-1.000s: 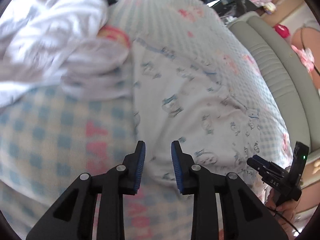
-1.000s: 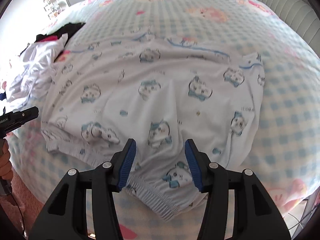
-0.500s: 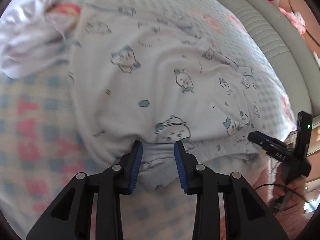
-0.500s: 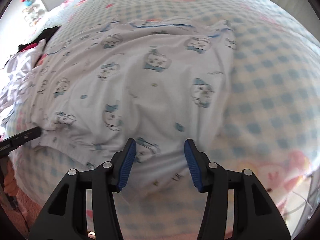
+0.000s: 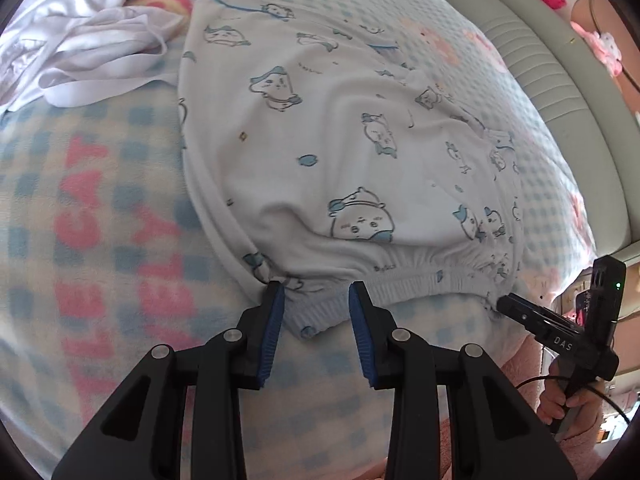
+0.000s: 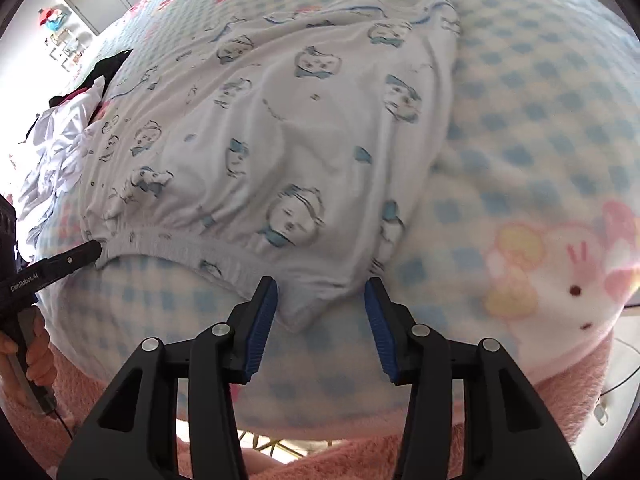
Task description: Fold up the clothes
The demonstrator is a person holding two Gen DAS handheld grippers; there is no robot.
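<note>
White pyjama bottoms with blue cartoon prints lie spread on the bed, the gathered elastic waistband nearest me. My left gripper points down at the waistband's left corner. That corner lies between its blue pads with a gap on each side, so it stands open. My right gripper straddles the waistband's right corner, also open, its pads clear of the cloth. Each gripper shows in the other's view, the right gripper and the left gripper, each with its tips at the waistband's end.
A blue-checked blanket with pink prints covers the bed. A heap of white clothes lies beyond the bottoms on the left, with a black garment behind it. A grey padded bed edge runs along the right. A pink fluffy sleeve is below.
Both grippers have come down to the waistband. The left swung from the bare blanket to the left corner; the right slid along the waistband to the right corner.
</note>
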